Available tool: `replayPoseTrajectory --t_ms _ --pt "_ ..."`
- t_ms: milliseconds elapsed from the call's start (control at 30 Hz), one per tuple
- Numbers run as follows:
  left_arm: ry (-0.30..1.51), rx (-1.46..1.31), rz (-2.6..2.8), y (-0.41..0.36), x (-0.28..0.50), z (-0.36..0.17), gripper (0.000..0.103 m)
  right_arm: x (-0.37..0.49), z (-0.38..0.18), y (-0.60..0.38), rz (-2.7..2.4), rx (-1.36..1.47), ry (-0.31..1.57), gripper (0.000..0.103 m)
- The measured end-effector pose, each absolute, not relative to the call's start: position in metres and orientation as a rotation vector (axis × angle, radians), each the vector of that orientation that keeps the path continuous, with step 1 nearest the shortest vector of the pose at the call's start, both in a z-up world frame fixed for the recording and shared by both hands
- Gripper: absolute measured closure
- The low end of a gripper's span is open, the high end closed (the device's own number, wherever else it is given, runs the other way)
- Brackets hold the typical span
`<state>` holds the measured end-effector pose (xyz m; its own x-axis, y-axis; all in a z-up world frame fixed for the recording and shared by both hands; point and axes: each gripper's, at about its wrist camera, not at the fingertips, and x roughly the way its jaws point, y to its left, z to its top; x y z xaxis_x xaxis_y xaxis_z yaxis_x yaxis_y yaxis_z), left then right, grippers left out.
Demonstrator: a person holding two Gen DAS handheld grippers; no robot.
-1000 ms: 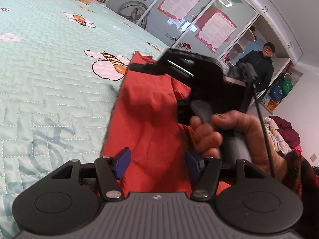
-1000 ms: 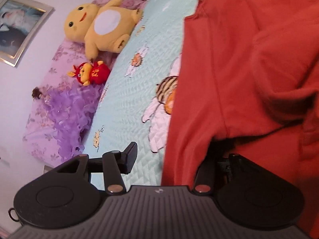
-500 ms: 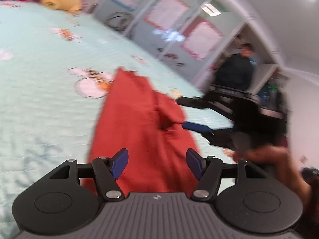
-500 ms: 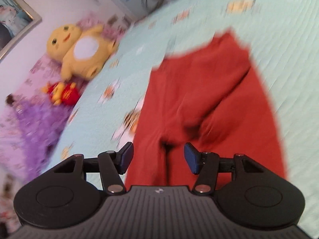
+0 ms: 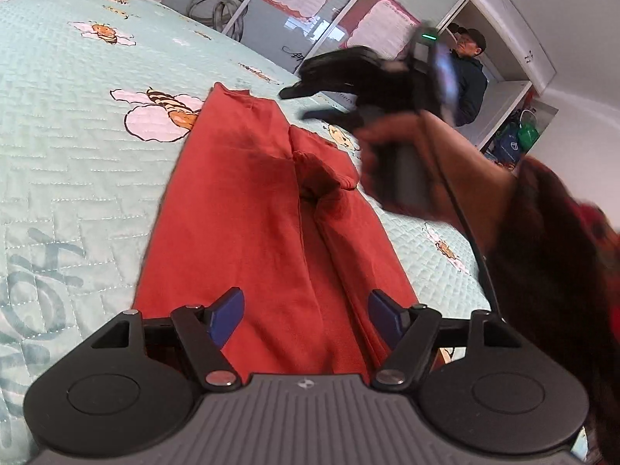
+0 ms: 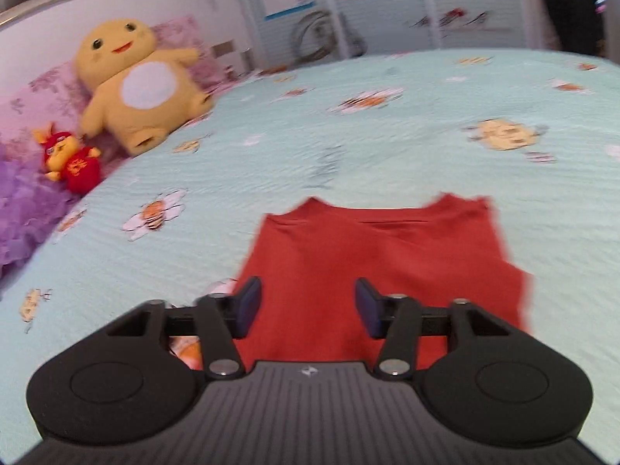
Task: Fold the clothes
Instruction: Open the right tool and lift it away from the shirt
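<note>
A red garment (image 5: 252, 213) lies lengthwise on the bed, its sides folded in, with a bunched lump near the middle. My left gripper (image 5: 306, 310) hovers low over its near end. The jaws are opening, and between the blue pads (image 5: 228, 312) only the cloth beneath shows. In the left wrist view a hand (image 5: 418, 162) holds my right gripper (image 5: 296, 104) above the garment's far right side, blurred. From the right wrist view the red garment (image 6: 368, 252) lies below my right gripper (image 6: 308, 302). Its jaws are closing on nothing.
A pale green quilt with bee prints (image 5: 77, 116) covers the wide bed (image 6: 348, 135). A yellow plush toy (image 6: 139, 81), a small red plush (image 6: 69, 159) and purple pillows (image 6: 19, 209) sit at its head. A person (image 5: 469, 73) stands by the far shelves.
My right gripper has come away from the red cloth, risen and rolled level, and nothing is in it now. My left gripper's jaws have spread wider. The garment lies flatter, narrow and long.
</note>
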<state>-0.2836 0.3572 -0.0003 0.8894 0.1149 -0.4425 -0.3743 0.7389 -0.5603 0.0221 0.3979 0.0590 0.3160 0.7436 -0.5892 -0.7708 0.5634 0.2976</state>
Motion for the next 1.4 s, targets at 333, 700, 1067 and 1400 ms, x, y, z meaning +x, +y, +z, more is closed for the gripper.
replayPoseTrajectory --t_ms 333,700,1067,1400 --pt "0.395 -0.693 0.272 0.361 -0.282 -0.001 0.027 0.108 0.007 0.447 0.804 0.174 0.979 0.102" --pt "0.393 -0.694 0.268 0.361 -0.283 -0.001 0.027 0.069 0.061 0.340 0.725 0.107 0.741 0.061" --pt "0.391 -0.696 0.262 0.365 -0.281 -0.003 0.025 0.101 0.031 0.303 0.601 0.200 0.843 0.055" --pt "0.388 -0.695 0.257 0.363 -0.281 -0.003 0.023 0.084 0.035 0.315 0.670 0.071 0.744 0.089"
